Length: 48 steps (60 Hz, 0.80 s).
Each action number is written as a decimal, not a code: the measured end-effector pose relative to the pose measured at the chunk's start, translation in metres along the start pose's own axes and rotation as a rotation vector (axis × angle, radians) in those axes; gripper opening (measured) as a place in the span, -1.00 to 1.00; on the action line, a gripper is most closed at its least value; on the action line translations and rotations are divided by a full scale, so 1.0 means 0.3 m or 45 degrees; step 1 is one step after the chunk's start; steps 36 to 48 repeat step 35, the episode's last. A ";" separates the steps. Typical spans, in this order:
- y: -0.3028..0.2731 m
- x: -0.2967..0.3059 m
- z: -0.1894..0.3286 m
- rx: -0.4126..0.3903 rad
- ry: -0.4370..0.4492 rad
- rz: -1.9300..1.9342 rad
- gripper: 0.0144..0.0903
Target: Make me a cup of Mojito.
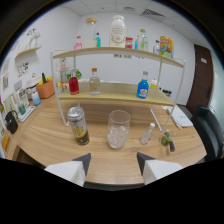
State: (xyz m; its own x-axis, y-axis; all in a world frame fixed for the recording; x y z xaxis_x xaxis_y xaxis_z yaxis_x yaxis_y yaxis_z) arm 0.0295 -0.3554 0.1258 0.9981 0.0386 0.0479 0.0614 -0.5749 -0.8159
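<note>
Glass tumbler [118, 129] standing upright on the wooden surface [50, 135], holding ice cubes in its bottom, just ahead of the gripper [113, 161] and roughly in line with the gap between the fingers. Gripper hanging wide open, gripping nothing, both fingers [80, 164] well short of the glass. Drink can [78, 126] standing upright just beside the glass, apart from it. Small clear bottle [148, 133] leaning on the glass's other side, with a dark green item [167, 140] lying near it. White two-tier shelf [117, 51] rising beyond the glass, carrying a red bottle [74, 84], a clear bottle [94, 81] and a blue bottle [143, 86] on its lower level, more bottles and a large clear jar [118, 31] lining the top.
</note>
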 end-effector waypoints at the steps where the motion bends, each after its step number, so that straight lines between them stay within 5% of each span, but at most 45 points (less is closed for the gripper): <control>1: 0.001 0.001 -0.001 -0.001 -0.002 0.005 0.88; 48: 0.043 0.015 -0.018 -0.022 -0.006 0.042 0.88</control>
